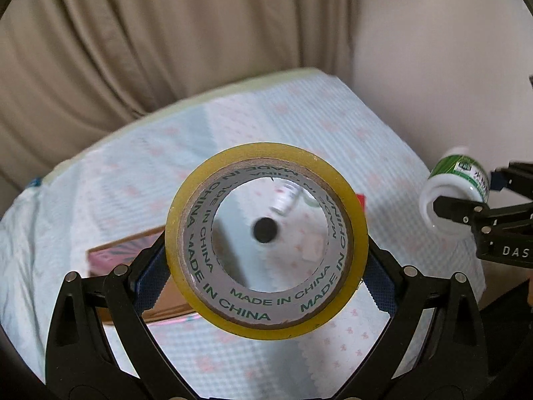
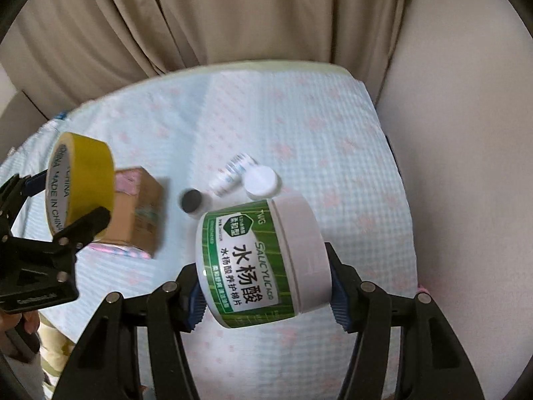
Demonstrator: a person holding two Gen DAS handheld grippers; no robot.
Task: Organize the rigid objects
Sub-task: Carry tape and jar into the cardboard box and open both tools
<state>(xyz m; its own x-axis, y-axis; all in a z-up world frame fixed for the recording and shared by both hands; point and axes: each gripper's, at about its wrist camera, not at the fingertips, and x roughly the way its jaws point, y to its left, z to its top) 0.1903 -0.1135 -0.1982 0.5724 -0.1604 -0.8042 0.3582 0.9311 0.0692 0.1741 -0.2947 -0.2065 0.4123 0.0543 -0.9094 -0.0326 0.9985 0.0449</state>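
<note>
My left gripper (image 1: 266,286) is shut on a yellow tape roll (image 1: 266,325), held high above the table with its hole facing the camera. The same tape roll (image 2: 88,173) shows at the left of the right wrist view, in the left gripper (image 2: 63,213). My right gripper (image 2: 265,295) is shut on a green-and-white jar (image 2: 260,263) lying sideways between the blue pads, lid to the right. That jar (image 1: 456,183) and the right gripper (image 1: 466,196) appear at the right edge of the left wrist view.
On the pale blue tablecloth (image 2: 299,126) lie a brown cardboard box (image 2: 143,213), a small black round object (image 2: 190,200), a small patterned bottle (image 2: 231,173) and a white lid (image 2: 261,180). Beige curtains (image 2: 200,16) hang behind. A hand (image 2: 28,326) shows at lower left.
</note>
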